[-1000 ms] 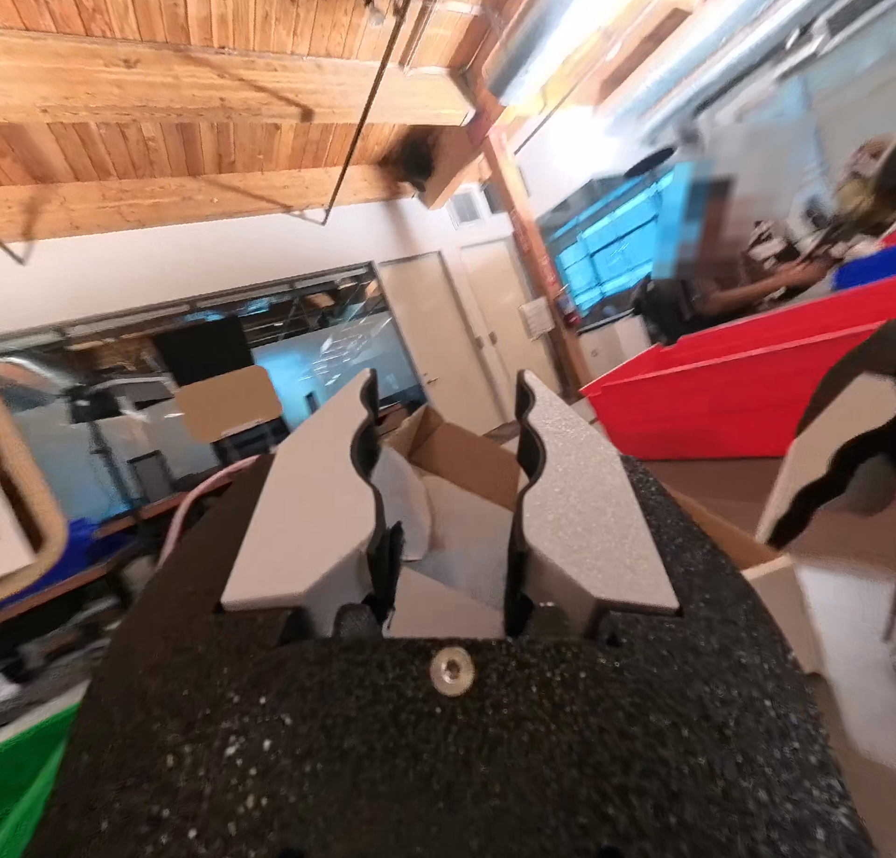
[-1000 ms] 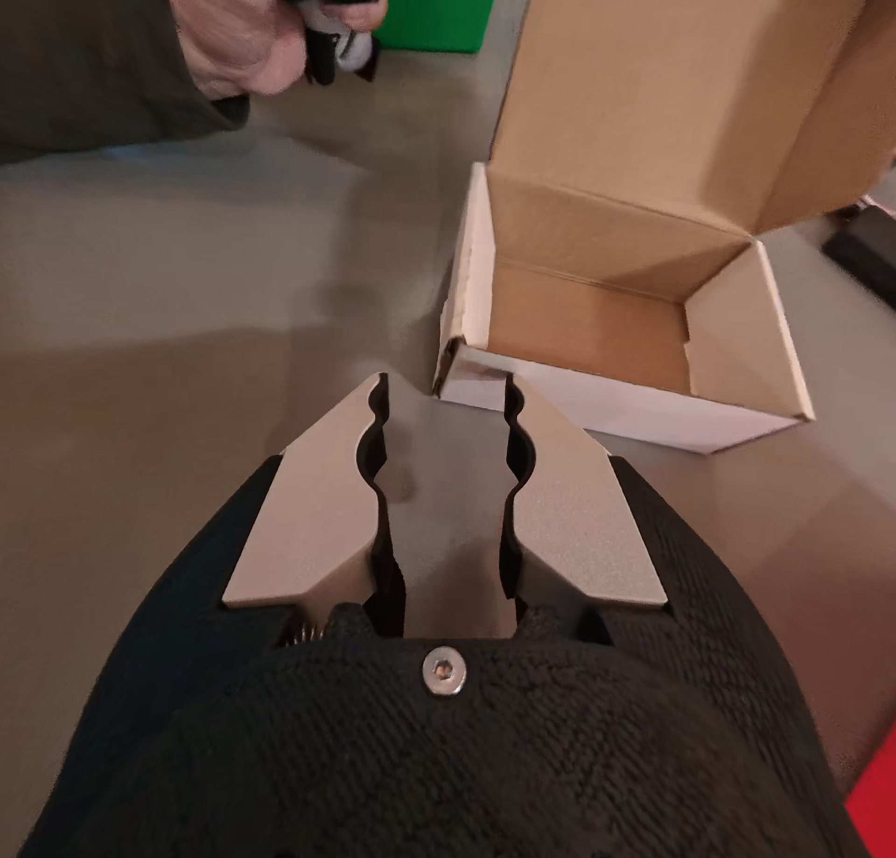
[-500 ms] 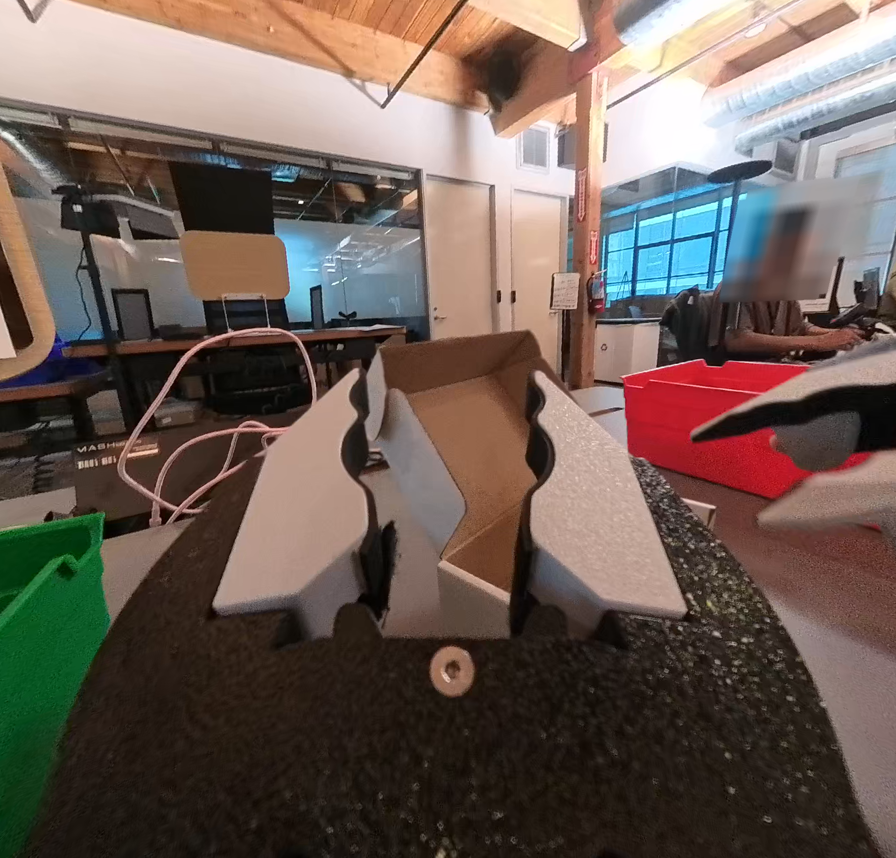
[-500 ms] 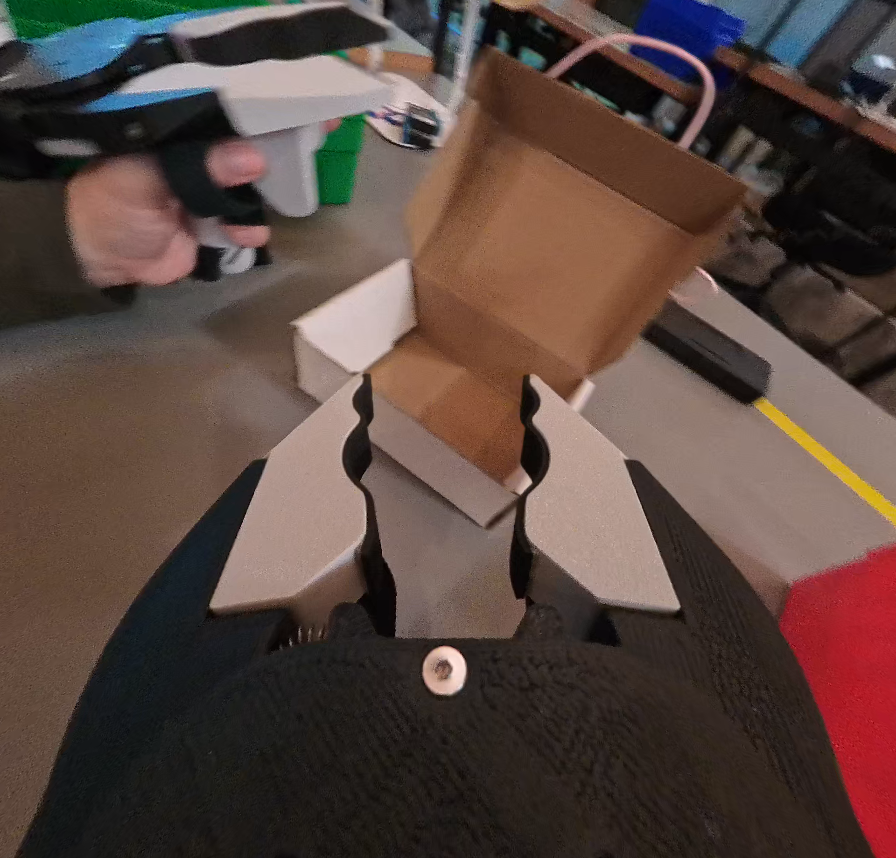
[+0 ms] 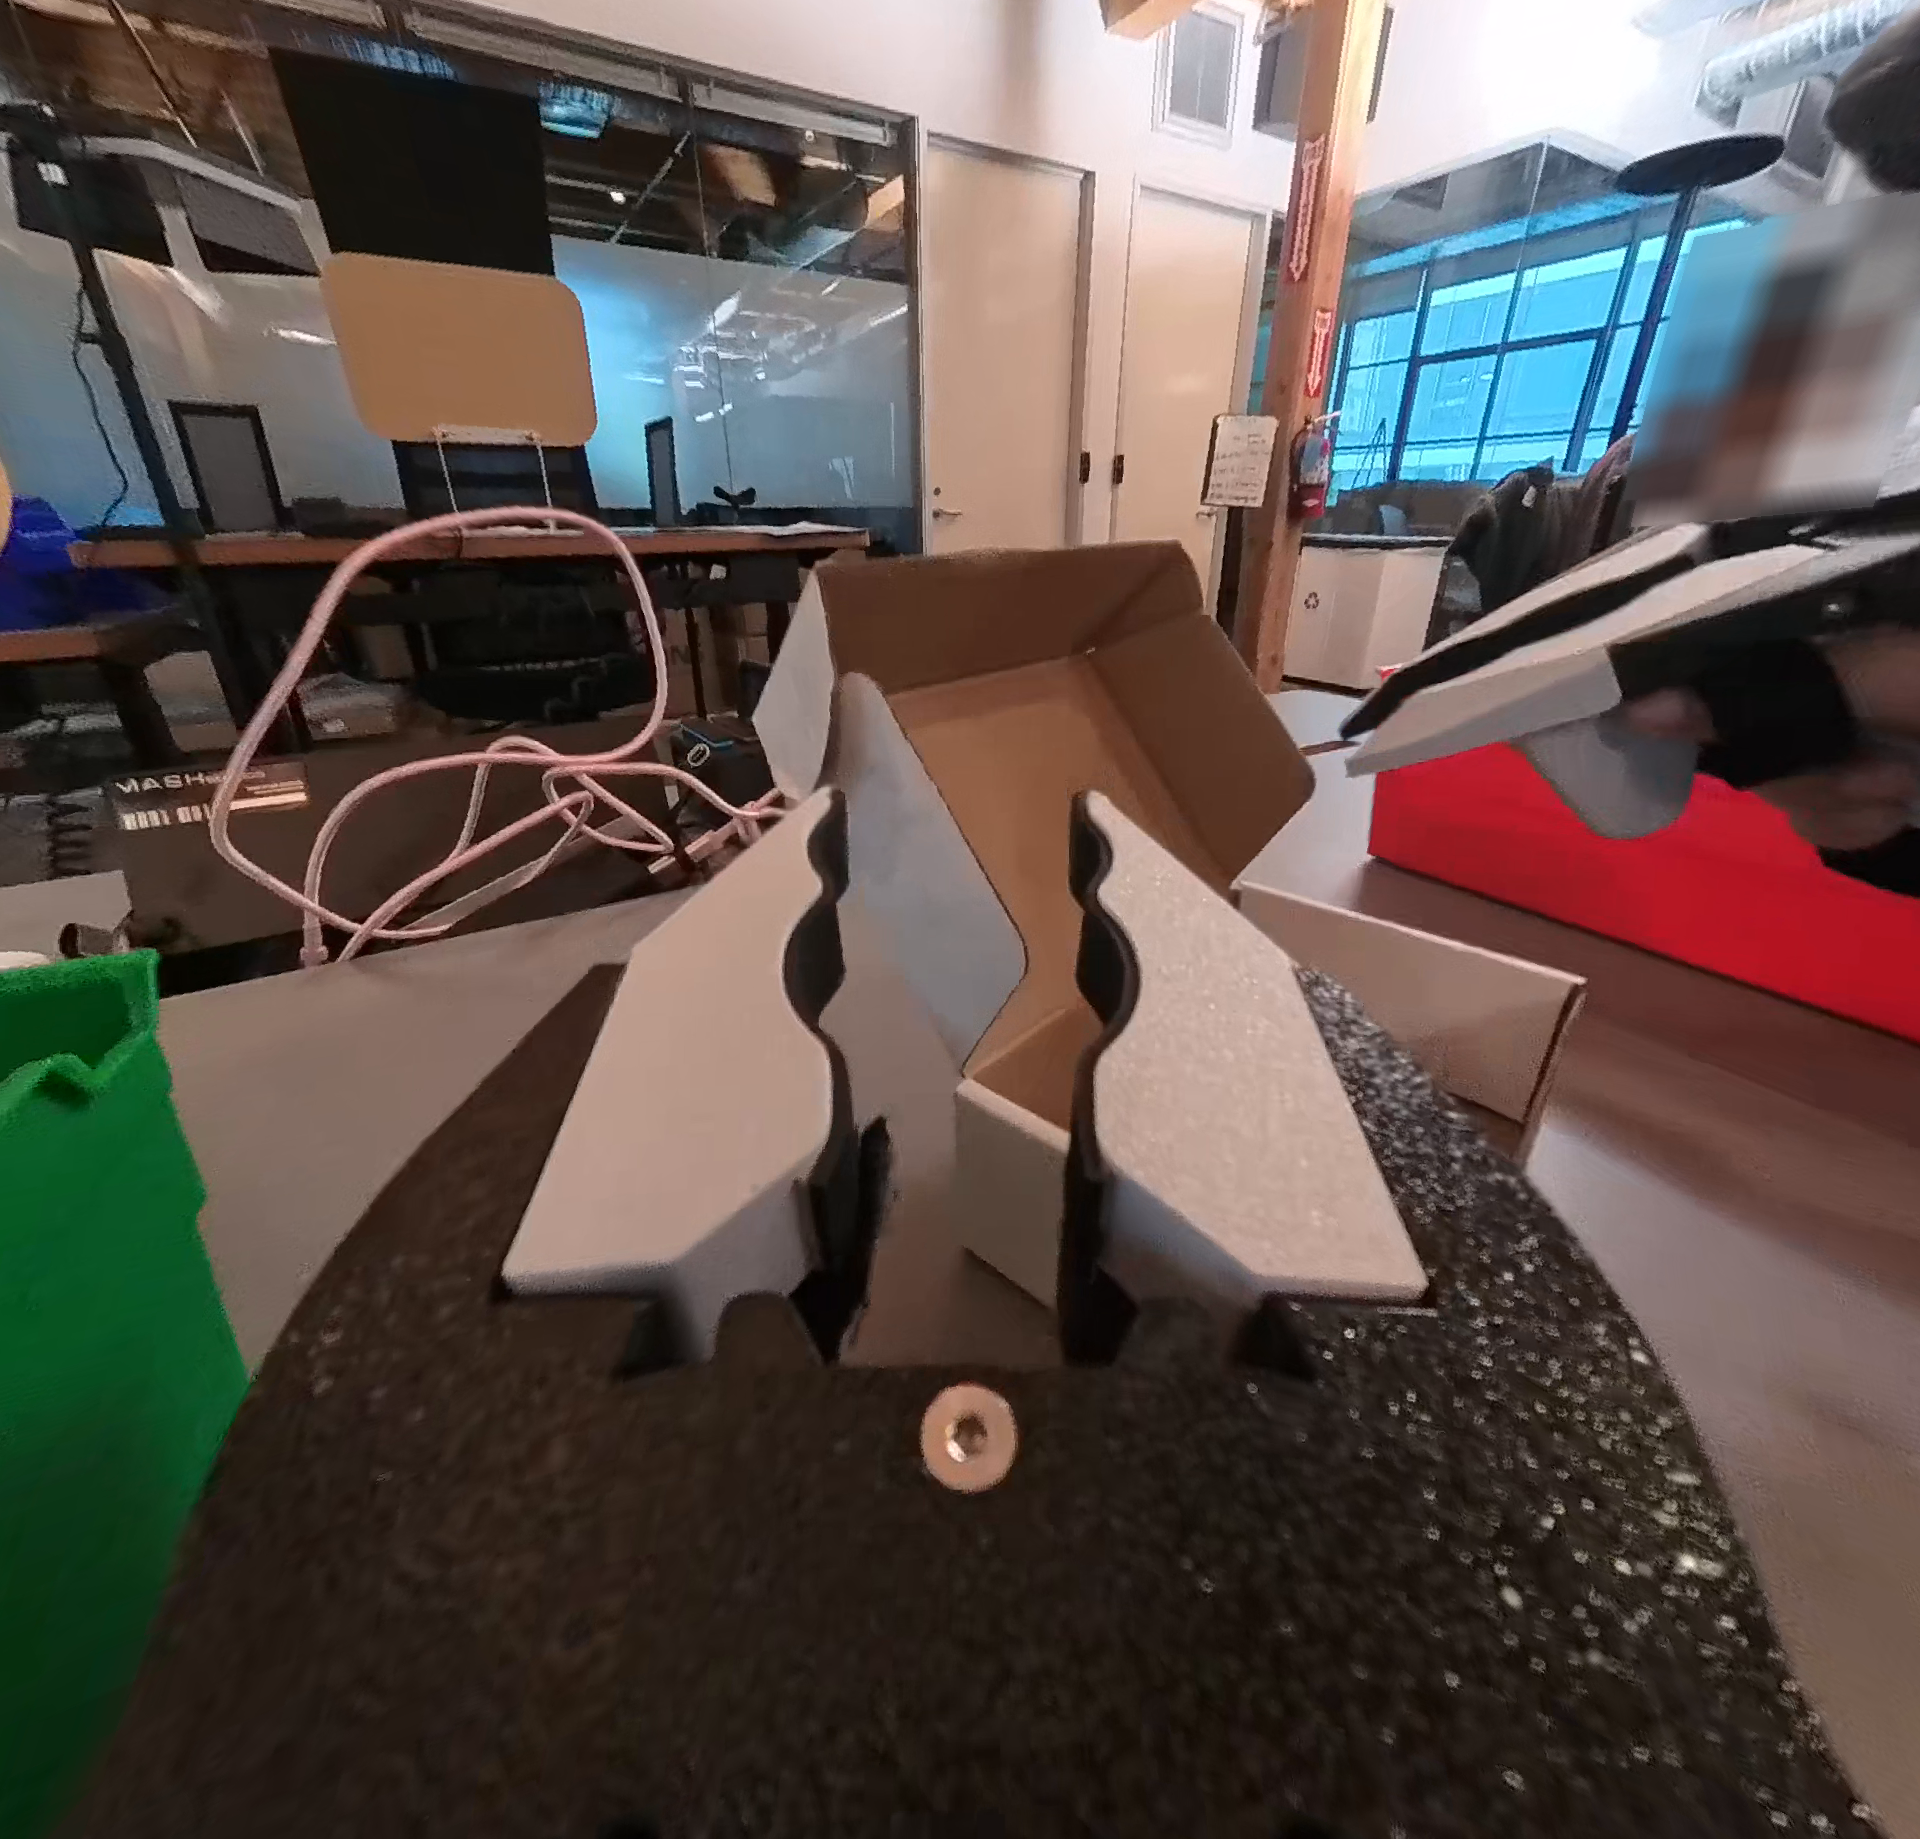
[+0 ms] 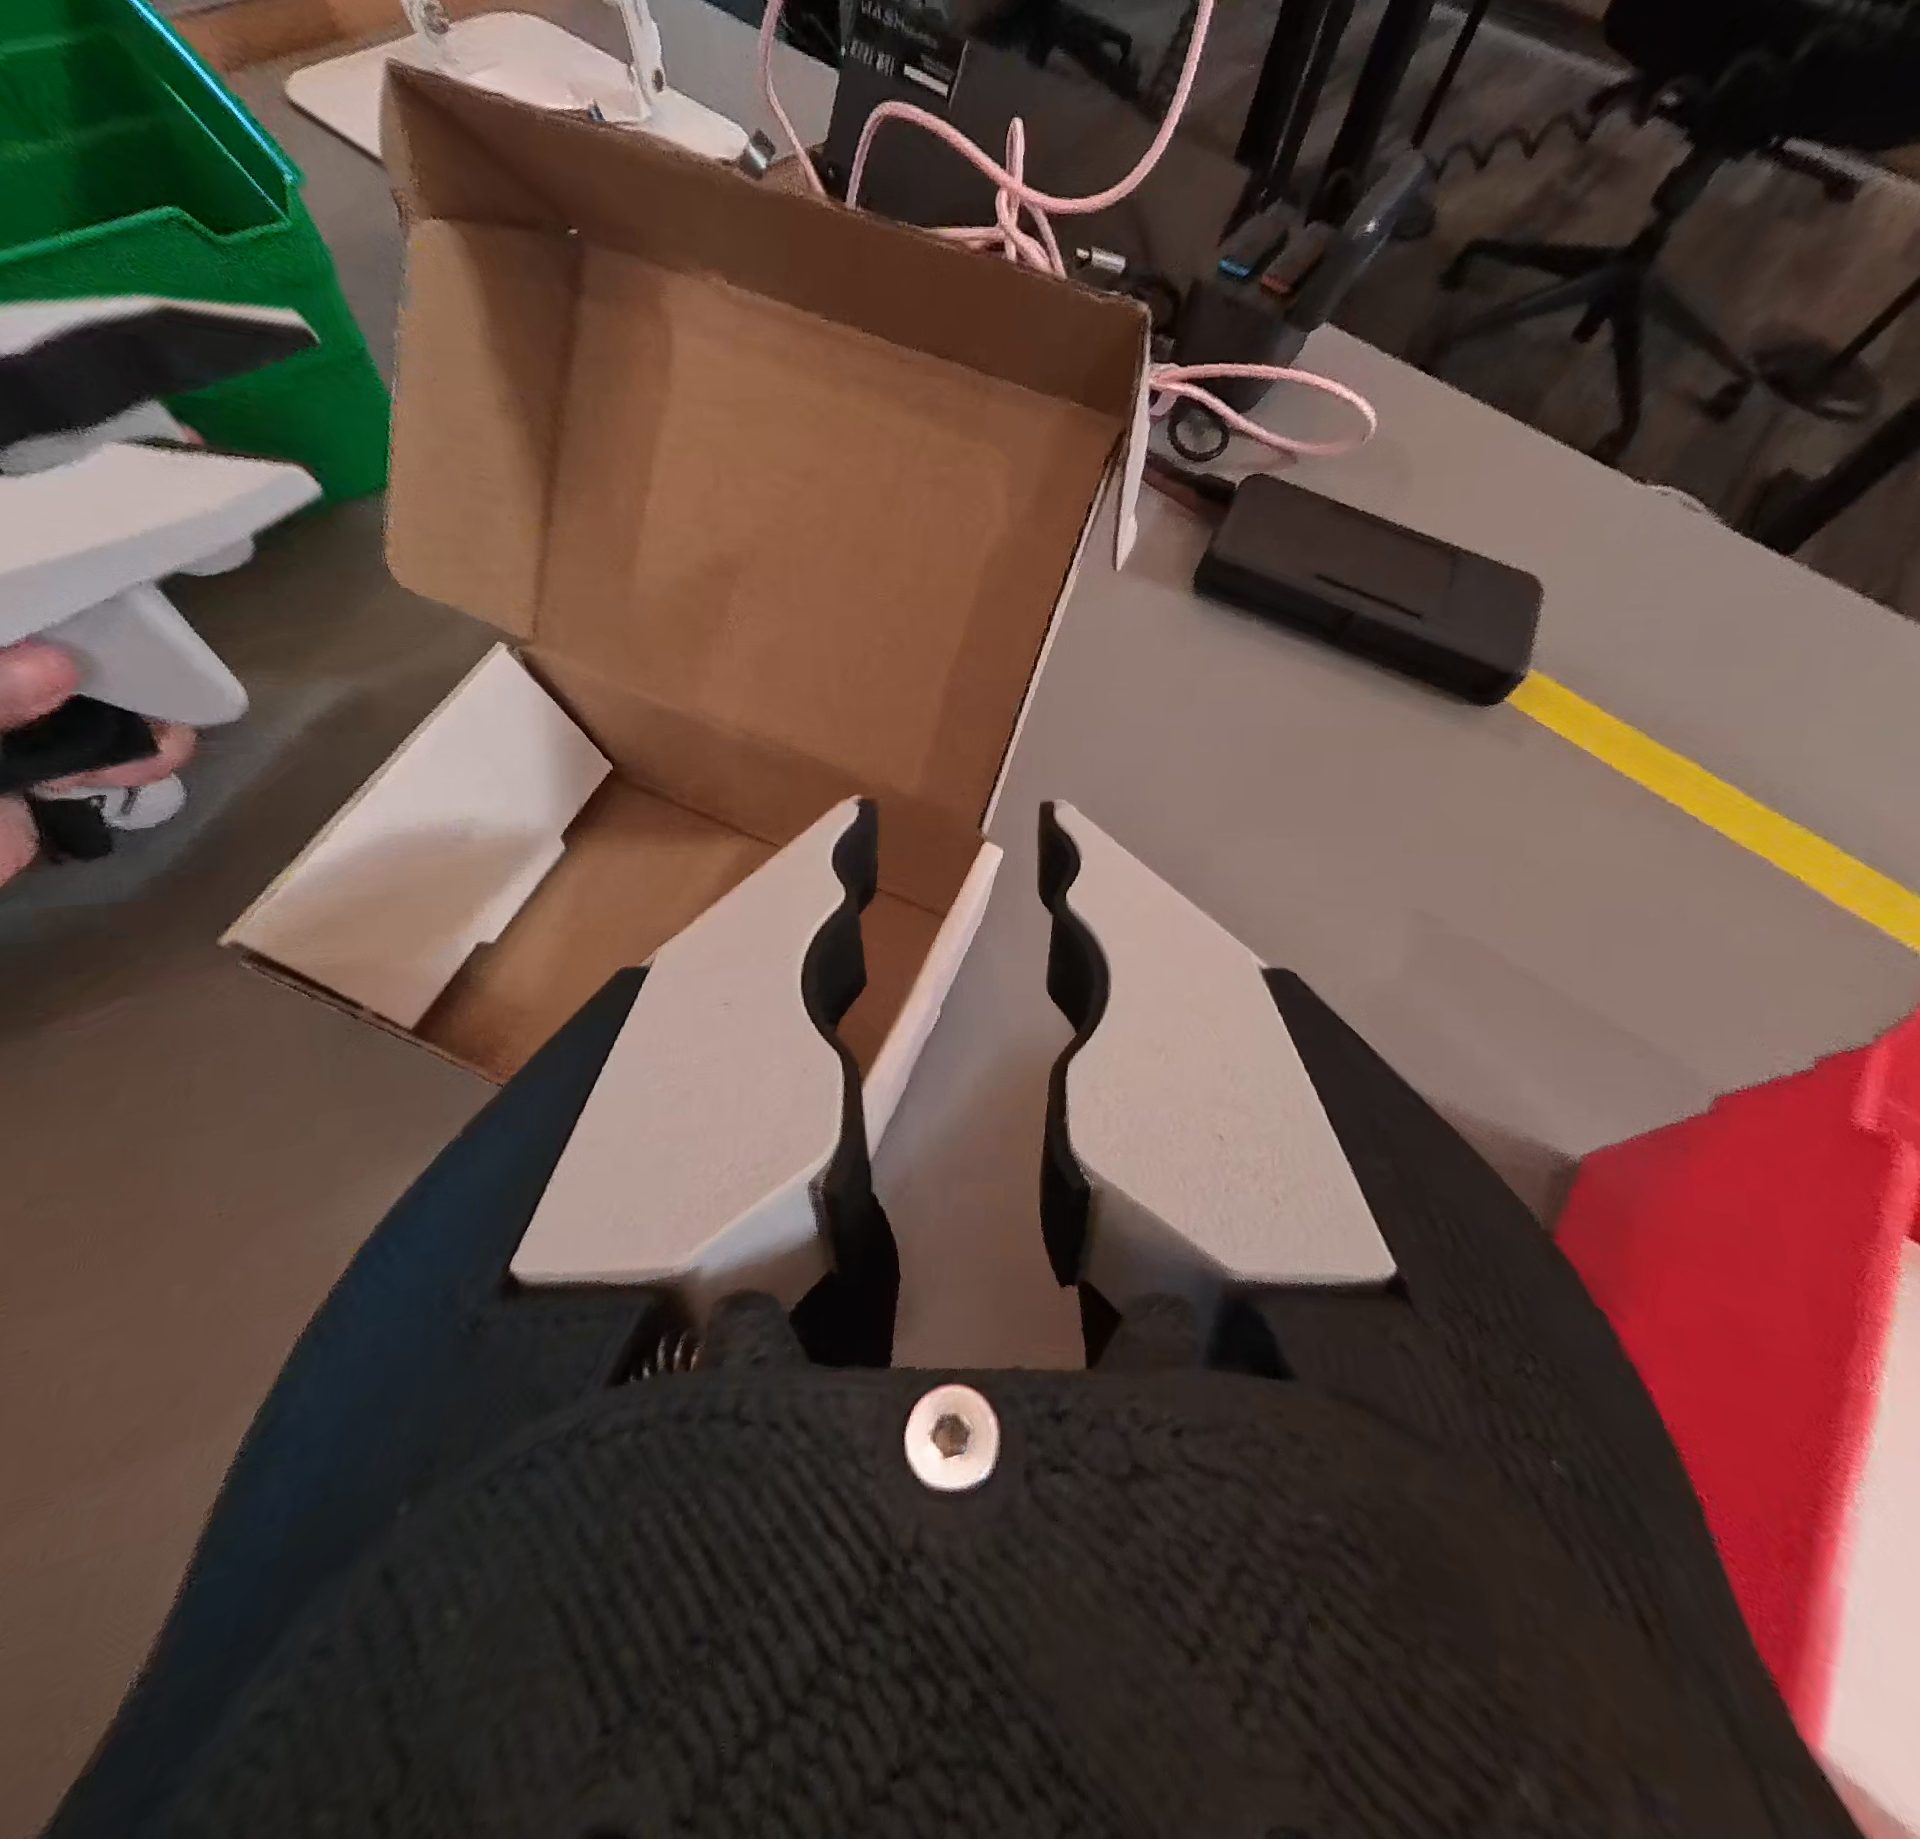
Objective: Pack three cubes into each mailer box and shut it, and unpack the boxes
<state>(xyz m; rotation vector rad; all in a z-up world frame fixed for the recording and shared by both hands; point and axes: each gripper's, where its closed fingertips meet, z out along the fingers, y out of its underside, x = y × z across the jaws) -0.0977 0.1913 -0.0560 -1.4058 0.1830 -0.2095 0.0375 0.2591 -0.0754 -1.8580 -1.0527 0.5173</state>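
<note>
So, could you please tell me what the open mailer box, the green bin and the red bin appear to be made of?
The mailer box looks like corrugated cardboard: raw brown inside, matte white outside, with creased fold lines and thin cut edges. The green bin appears to be moulded plastic, slightly glossy, with a stepped rim. The red bin seems to be the same kind of plastic, smooth and evenly coloured, though only part of it shows.

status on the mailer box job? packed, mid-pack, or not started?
Looks like the very start, or just after an unpack. Done: the mailer box stands open on the table, lid up, and the part of its inside that shows holds no cubes. In hand: nothing; the left gripper and right gripper are both open, hovering at the box's side walls. Left: fetch three cubes, load them, shut the lid.
</note>
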